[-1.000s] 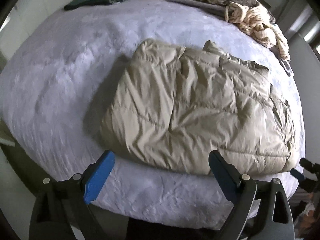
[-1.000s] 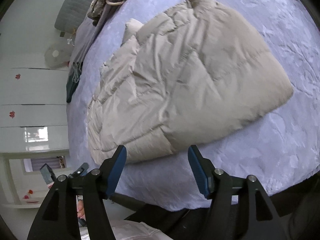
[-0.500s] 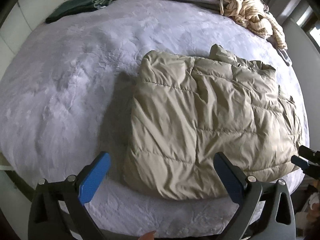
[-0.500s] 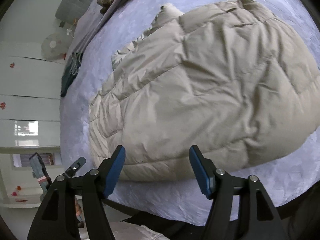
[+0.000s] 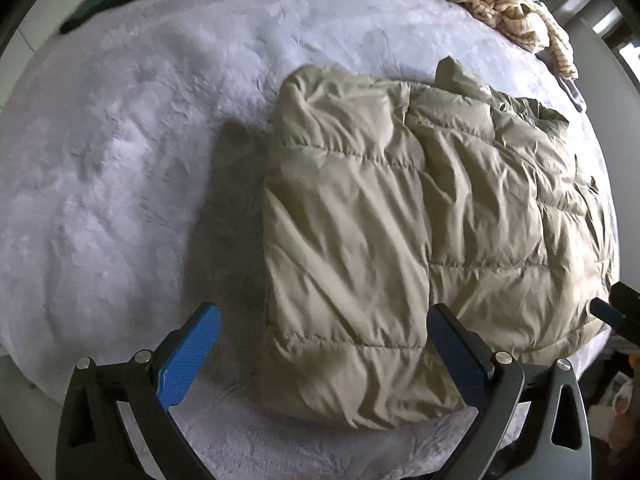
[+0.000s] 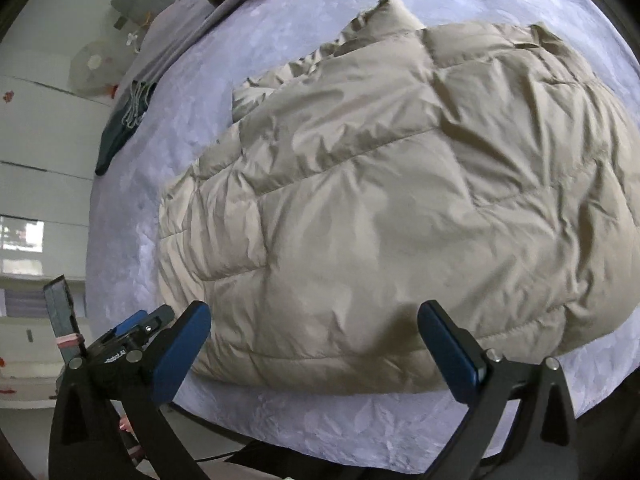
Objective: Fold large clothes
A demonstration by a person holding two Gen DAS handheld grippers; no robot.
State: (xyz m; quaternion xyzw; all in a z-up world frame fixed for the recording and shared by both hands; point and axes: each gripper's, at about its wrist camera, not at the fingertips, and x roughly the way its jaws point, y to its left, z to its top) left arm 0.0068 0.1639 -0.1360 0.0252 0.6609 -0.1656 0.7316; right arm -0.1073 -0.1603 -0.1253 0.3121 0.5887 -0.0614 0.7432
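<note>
**Spotter:** Left wrist view first — your bed (image 5: pixel 120 168) in its pale lilac cover fills nearly the whole frame, and the beige puffer jacket (image 5: pixel 420 220) lies on it, already doubled over, close to the near edge and just ahead of both your tools.

**Operator:** How will it handle?

**Spotter:** My guess is light for its bulk, soft all through, and springy — quilted padding wants to puff back open after a fold. The shell looks smooth and a bit slick, so a shallow pinch on one layer would probably slide off. You'd do better taking the thick near hem, stitched edge and padding together.

**Operator:** And where exactly?

**Spotter:** Your left gripper (image 5: pixel 320 356) stands wide, nothing between the blue pads, with the jacket's near left corner below the gap. That corner is a fair hold. Your right gripper (image 6: pixel 314 350) is opening at this moment, empty too; the jacket's near edge (image 6: pixel 320 376) sits right below its span. One hold at each end of the hem would let you lift evenly.

**Operator:** Anything else close by?

**Spotter:** Not close. A striped cream garment (image 5: pixel 516 8) is heaped at the far right of the bed and a dark green cloth (image 6: pixel 120 128) lies at the far left, both well apart from the jacket.
</note>
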